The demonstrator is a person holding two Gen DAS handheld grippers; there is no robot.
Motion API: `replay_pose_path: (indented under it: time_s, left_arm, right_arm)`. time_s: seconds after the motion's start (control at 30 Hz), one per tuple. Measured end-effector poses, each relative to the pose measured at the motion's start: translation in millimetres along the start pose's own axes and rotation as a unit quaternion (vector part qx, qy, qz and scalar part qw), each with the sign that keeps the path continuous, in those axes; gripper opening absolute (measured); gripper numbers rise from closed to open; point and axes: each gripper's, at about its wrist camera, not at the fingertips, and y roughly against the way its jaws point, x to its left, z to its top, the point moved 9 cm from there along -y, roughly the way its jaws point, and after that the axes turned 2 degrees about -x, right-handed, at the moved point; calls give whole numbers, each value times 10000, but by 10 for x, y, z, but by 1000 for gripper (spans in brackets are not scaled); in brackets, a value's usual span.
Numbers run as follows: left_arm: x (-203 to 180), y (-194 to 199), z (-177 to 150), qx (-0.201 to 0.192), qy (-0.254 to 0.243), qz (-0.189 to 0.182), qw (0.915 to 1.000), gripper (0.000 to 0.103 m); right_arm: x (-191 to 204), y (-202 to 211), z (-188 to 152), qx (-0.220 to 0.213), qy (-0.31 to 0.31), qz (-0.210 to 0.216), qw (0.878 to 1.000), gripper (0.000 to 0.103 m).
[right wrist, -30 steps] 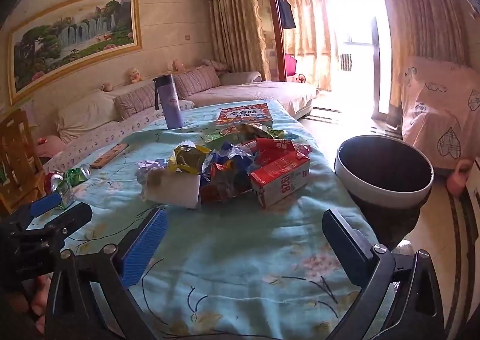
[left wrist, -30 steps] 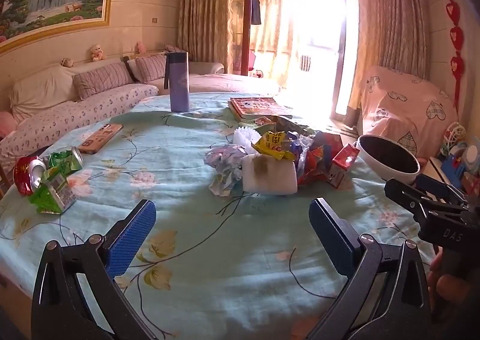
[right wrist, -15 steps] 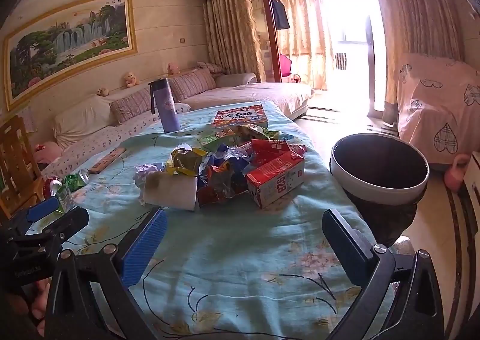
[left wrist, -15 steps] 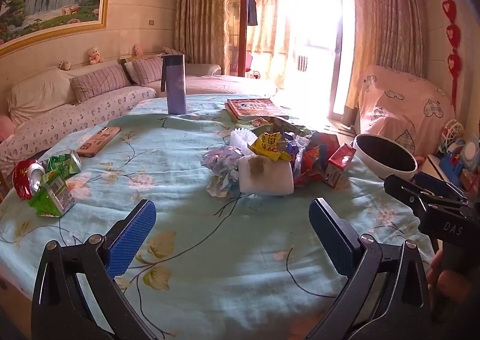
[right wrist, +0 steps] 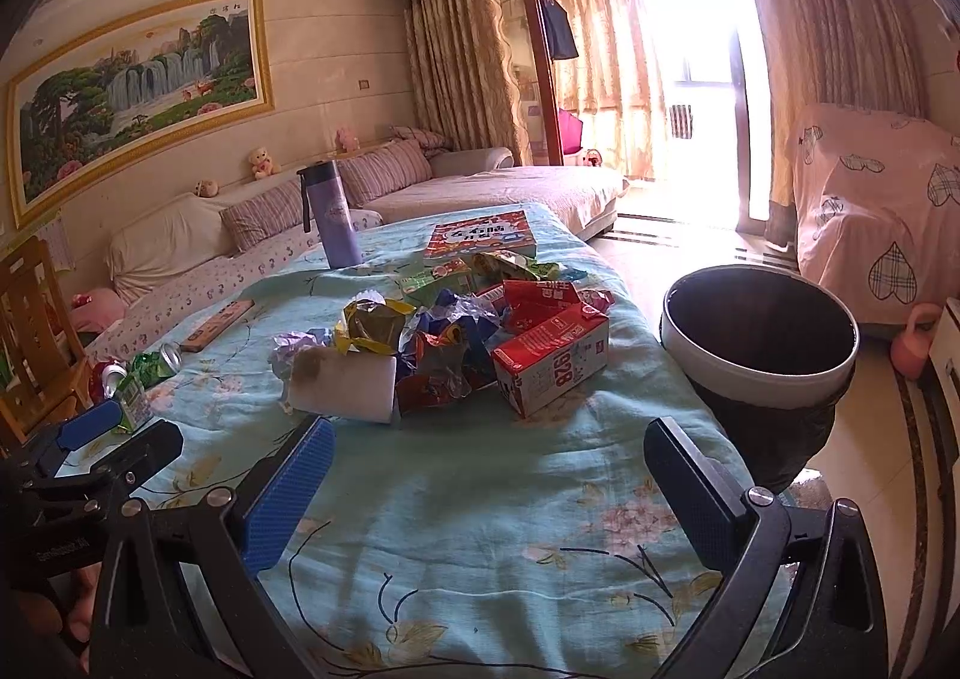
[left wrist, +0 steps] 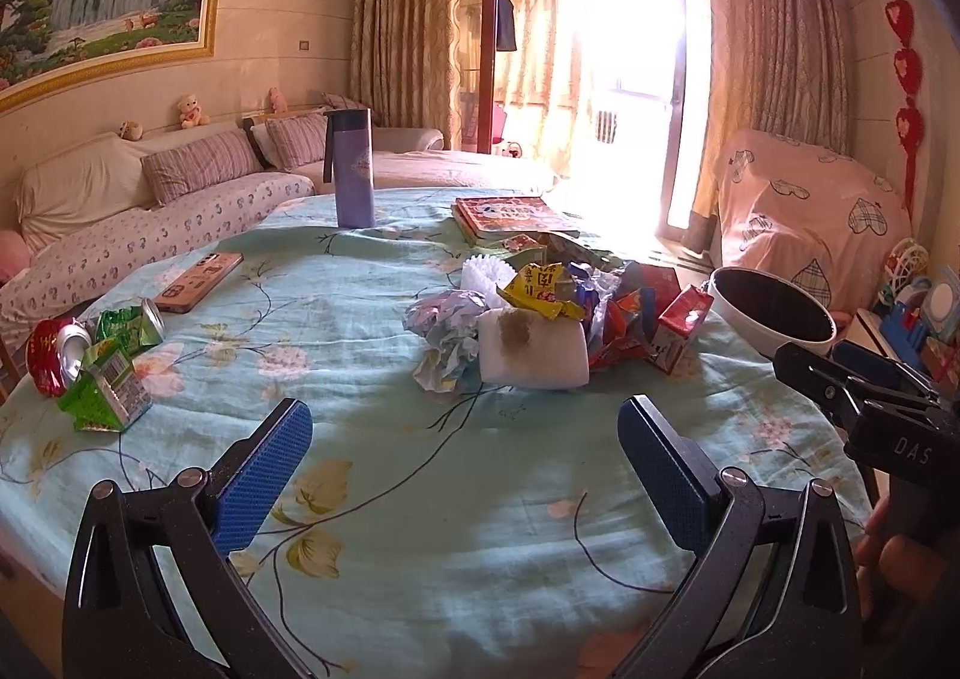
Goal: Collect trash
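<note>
Trash pile (right wrist: 444, 337) lay at mid-bench on the floral blue cloth (left wrist: 372, 505): crumpled wrappers, a stained white roll (right wrist: 345, 382), and a red carton (right wrist: 549, 358) on which I read "1928". Crushed cans and a green carton (left wrist: 105, 385) sat well apart at the left edge. I held my left claw (left wrist: 465, 460) and right claw (right wrist: 489, 490) spread wide above the cloth, each gripping nothing; the right claw body bore "DAS". A white-rimmed bin (right wrist: 759, 331) stood beside the bench. Purple flask (left wrist: 354, 169), books (left wrist: 510, 214) and a phone (left wrist: 198, 281) rested farther back.
</note>
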Motion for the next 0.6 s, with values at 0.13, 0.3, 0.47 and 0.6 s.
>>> replay_pose_path:
  time_s: [0.13,0.3,0.47,0.6]
  left_arm:
    - [18,9,2,-12,6,-24,10000,103]
    - [13,10,11,-44,-21,-18,10000,103]
    - [1,-6,15,-39,-21,-26,10000,103]
    - [-3,10,12,-45,-22,-18,10000,103]
  right_arm:
    - [-6,11,3,-14,-16,9,10000,103]
    - [-15,31,24,-51,-19,-3,10000,103]
    - [-11,58,47,-93,-19,12,10000,103]
    - [-13,64,52,-103,-34,22,9999,103]
